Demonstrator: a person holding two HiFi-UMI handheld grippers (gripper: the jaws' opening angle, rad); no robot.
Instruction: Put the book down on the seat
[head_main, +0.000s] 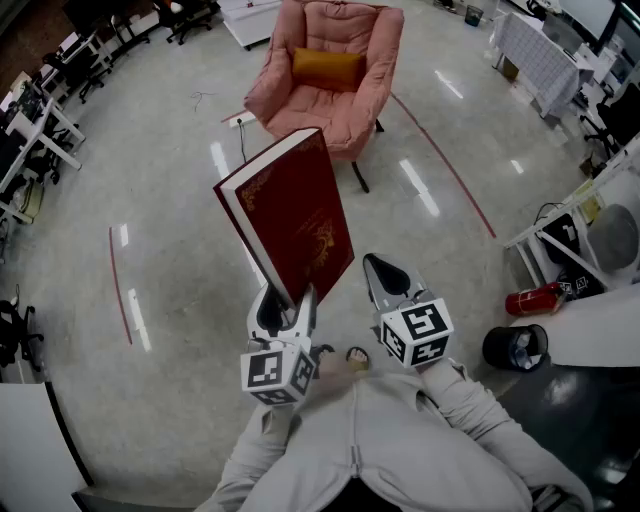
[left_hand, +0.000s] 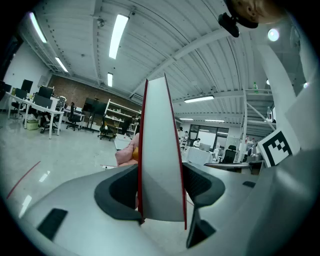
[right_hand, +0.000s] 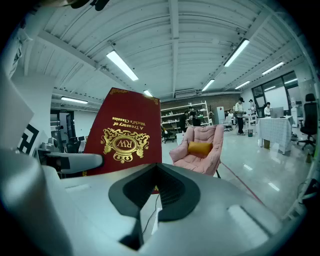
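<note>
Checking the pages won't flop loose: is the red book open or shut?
Shut. The book stands on end in the left gripper, both covers flat against the pages.

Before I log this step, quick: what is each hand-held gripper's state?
Left hand-held gripper: closed on the red book.
Right hand-held gripper: closed, empty.

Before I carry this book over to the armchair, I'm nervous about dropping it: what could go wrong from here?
1. The left hand-held gripper pinches the red book only at its bottom edge; the tall, tilted book could pivot or slip out.
2. The right hand-held gripper is shut and empty, so nothing backs up that grip.
3. An orange cushion sits at the back of the pink armchair; the book might land against it and slide off.
</note>
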